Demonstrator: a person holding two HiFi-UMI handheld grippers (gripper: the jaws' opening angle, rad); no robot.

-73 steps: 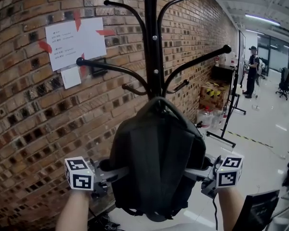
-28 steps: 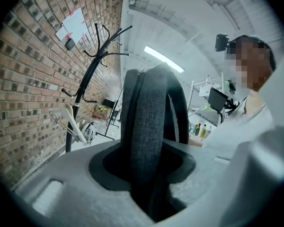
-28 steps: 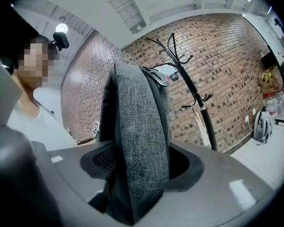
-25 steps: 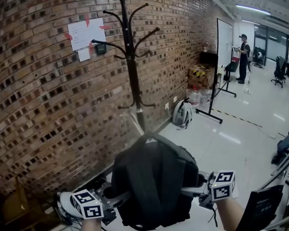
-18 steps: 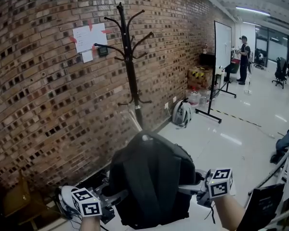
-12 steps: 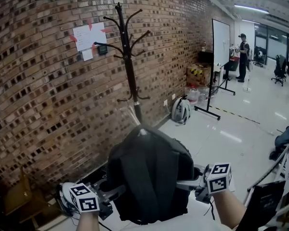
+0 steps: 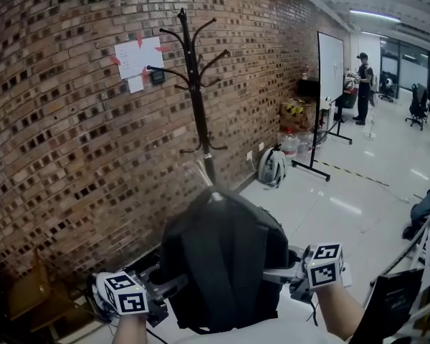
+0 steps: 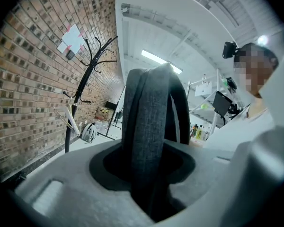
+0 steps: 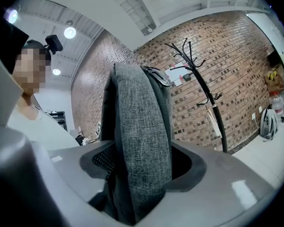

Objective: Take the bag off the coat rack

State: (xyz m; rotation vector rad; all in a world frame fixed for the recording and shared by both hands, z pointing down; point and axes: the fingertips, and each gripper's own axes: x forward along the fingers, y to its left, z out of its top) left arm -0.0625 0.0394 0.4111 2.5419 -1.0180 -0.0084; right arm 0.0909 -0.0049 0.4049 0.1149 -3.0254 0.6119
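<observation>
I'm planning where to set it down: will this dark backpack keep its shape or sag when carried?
Likely soft: the backpack pinches into a narrow fold in the left hand-held gripper and right hand-held gripper. Probably not heavy, since two side pinches carry it upright. Set down, it may slump.

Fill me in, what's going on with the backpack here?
A person is holding the dark backpack up in front of them with two handheld grippers. The left tool and the right tool are each clamped on grey fabric at one side of it. The bag is already off the coat rack, which stands bare against the brick wall, well clear of the bag.
</observation>
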